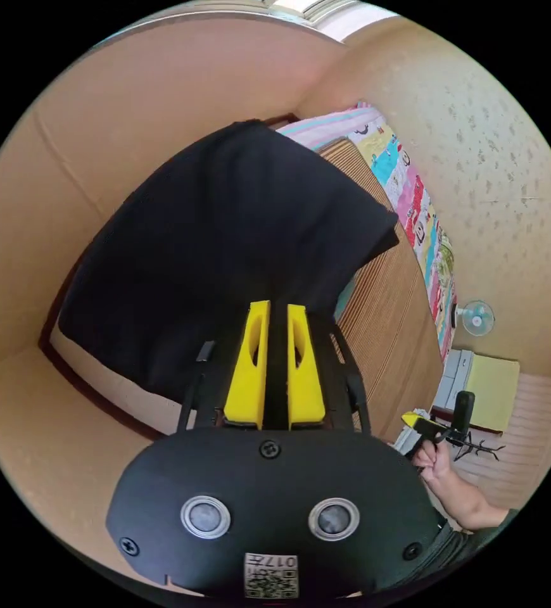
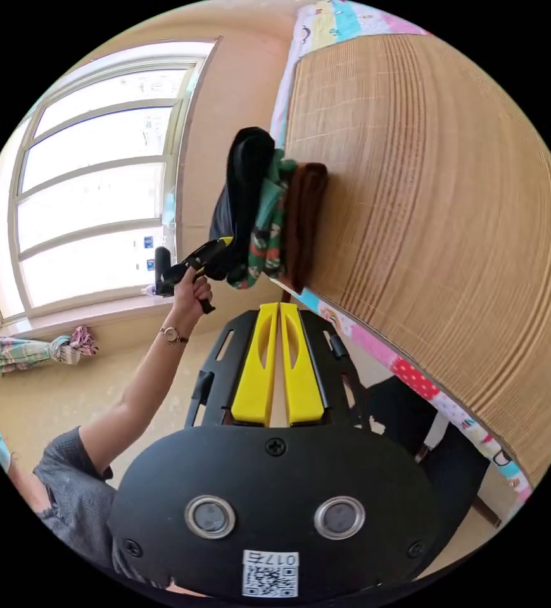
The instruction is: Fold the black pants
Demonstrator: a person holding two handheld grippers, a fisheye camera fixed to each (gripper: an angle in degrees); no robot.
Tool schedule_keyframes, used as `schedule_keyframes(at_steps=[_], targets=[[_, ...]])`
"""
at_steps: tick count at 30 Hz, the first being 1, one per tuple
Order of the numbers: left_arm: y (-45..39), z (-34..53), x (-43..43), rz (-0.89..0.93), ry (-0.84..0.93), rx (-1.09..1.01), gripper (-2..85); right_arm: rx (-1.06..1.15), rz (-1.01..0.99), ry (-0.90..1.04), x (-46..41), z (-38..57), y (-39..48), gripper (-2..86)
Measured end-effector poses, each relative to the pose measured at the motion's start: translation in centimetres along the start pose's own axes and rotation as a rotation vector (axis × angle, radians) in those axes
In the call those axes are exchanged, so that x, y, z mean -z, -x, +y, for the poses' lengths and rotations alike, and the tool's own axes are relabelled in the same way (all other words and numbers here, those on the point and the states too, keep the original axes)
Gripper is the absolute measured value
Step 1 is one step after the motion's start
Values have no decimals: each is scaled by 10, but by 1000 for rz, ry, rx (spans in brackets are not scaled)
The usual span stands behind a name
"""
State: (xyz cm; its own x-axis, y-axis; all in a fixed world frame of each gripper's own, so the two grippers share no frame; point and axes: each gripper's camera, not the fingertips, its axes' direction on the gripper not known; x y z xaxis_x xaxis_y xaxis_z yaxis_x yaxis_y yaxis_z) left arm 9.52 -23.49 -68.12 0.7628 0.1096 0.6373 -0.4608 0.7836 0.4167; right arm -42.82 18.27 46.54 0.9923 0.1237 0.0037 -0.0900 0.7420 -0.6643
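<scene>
Left tool [image 1: 278, 316] pinching folded black pants [image 1: 225, 247], jaws nearly together, pants lying atop clothes stack [image 2: 275, 228] on bed mat [image 2: 427, 209]. Right tool [image 2: 278, 313] hanging off bed, jaws touching, gripping nothing.

The pants [image 1: 225, 253] cover most of the pile beneath them; a sliver of green garment [image 1: 345, 297] shows at their edge. In the right gripper view, the left hand-held gripper [image 2: 221, 248] has its jaw tips buried in the pants [image 2: 244, 183], grip unclear.
</scene>
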Motion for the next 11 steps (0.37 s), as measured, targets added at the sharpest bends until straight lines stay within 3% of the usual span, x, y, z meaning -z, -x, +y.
schedule_keyframes(at_steps=[3,8,11], targets=[[1,25,-6,105,-48,42,11,-181,121,-77,82,67,-71,7],[-45,79,7,-31,-147,-49,-7,-458,177,-374,207,194,-133,5],[-95,121,10,14,-179,-203,-8,-543,154,-547,247,266,-148,4]])
